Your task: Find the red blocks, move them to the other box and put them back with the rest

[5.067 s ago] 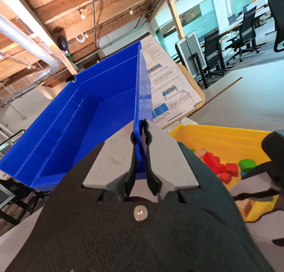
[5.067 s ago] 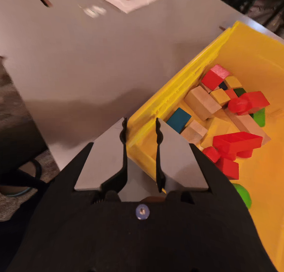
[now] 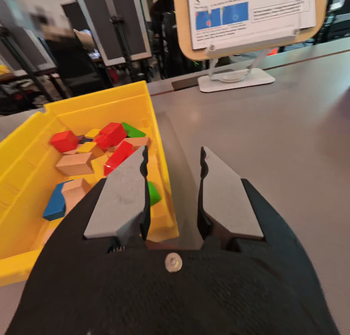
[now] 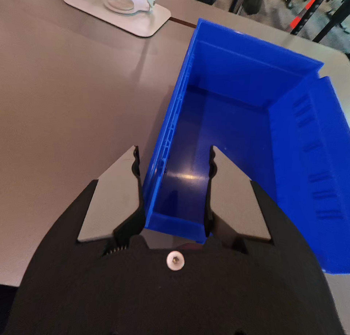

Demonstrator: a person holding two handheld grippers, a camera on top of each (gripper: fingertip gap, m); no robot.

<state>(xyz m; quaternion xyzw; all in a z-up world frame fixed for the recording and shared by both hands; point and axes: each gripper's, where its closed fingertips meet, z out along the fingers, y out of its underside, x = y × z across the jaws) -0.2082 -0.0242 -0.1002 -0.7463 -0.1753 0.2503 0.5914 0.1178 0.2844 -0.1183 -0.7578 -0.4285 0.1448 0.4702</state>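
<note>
The red blocks (image 3: 111, 136) lie mixed with the others in the yellow box (image 3: 28, 174), ahead and to the left of the left hand-held gripper (image 3: 173, 151), which is nearer them, spread wide and holding nothing. The right hand-held gripper (image 4: 173, 149) (also wide, empty) straddles the empty blue box's (image 4: 284, 117) near-left wall on the worktop (image 4: 75, 98). The propped sheet (image 3: 246, 13) bears blurred print.

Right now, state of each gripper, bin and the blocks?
left gripper: open, holding nothing, beside the yellow bin's right wall
right gripper: open, holding nothing, over the blue bin's near left wall
yellow bin: upright on the table, holds mixed blocks
red blocks: all in the yellow bin
blue bin: upright on the table, no blocks visible
</note>
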